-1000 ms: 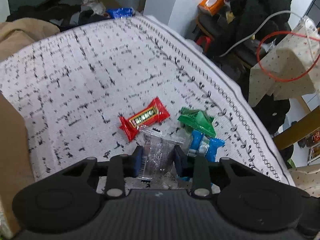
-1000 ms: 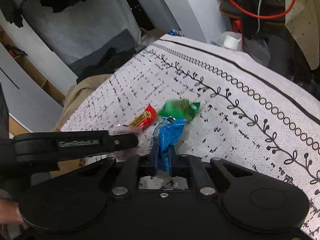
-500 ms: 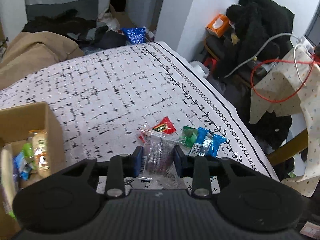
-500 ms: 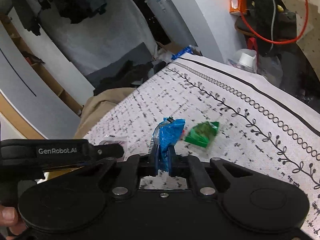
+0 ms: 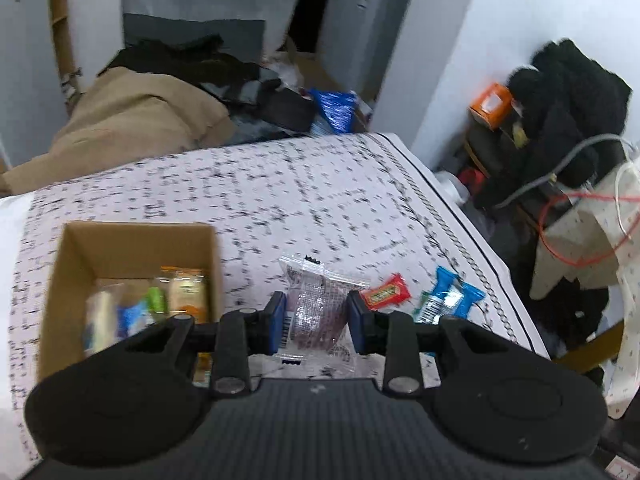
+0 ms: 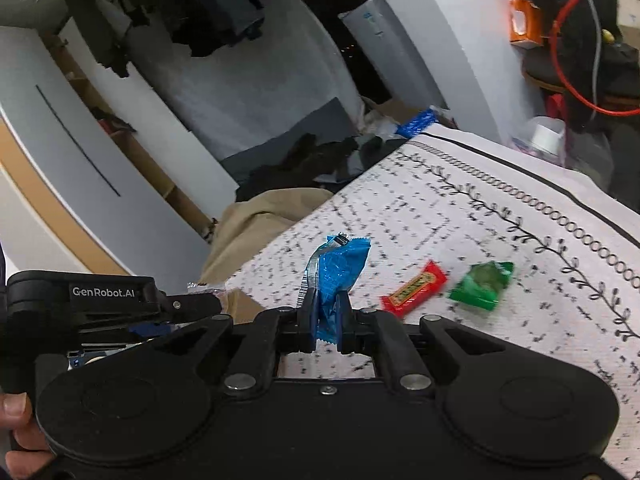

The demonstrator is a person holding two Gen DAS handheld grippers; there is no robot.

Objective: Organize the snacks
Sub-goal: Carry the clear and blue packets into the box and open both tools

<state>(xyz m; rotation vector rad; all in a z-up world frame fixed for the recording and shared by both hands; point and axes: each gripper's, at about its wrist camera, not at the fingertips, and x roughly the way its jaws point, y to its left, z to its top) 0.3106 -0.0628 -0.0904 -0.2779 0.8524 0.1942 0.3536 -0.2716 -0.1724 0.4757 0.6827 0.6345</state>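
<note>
My left gripper (image 5: 316,314) is shut on a clear plastic snack packet (image 5: 316,304) and holds it above the patterned tablecloth (image 5: 280,200). An open cardboard box (image 5: 80,248) with several snacks inside sits just left of it. A red candy bar (image 5: 386,292) and blue-and-silver wrappers (image 5: 448,300) show to the right of the packet. My right gripper (image 6: 326,322) is shut on a blue snack packet (image 6: 340,268), which stands upright between the pads, off the cloth. The red candy bar (image 6: 414,288) and a green packet (image 6: 482,286) lie on the cloth to its right. The left gripper (image 6: 120,304) shows beside it.
A person's hand (image 6: 16,420) grips the left tool. Beyond the table's far edge lie a tan cloth heap (image 5: 132,124) and dark clothes. To the right stand cluttered chairs, a red cable (image 5: 580,232) and an orange box (image 5: 492,104).
Both grippers have risen with their packets. The left view has swung so the cardboard box now shows. The blue packet has lifted away from the green packet and red bar.
</note>
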